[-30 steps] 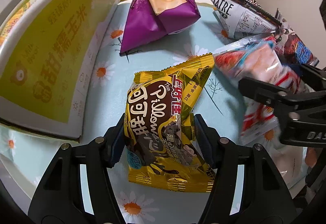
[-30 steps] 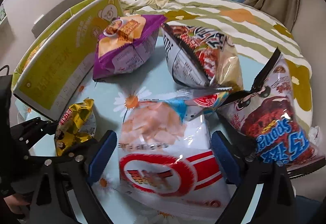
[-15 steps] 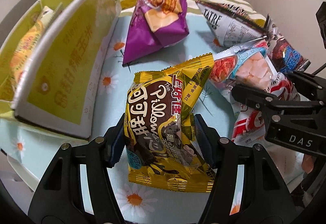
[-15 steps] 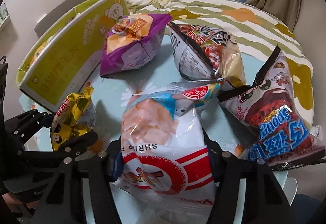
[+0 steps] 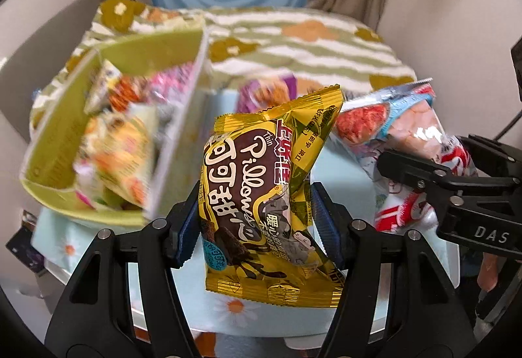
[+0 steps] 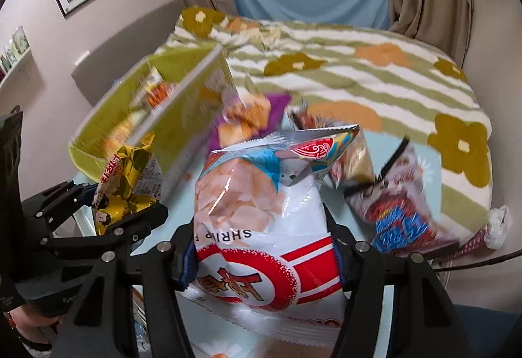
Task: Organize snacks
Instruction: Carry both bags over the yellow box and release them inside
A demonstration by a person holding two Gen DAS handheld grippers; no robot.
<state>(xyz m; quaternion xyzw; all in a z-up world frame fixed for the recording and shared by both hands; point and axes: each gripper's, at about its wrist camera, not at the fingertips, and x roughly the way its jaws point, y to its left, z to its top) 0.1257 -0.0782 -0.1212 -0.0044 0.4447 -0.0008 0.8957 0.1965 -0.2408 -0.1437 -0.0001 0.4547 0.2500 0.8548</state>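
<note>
Left wrist: box contents motion-blurred.

The yellow snack packet is glossy metallic foil film with crimped, ridged end seals. The shrimp chip bag is shiny plastic film, partly clear, with a silvery inside at its seal. The left gripper and right gripper are matt black plastic with small bright metal screws (their blue pads look rubbery). The green box is smooth printed cardboard. The blanket is soft fuzzy cloth. The tablecloth looks smooth.
</note>
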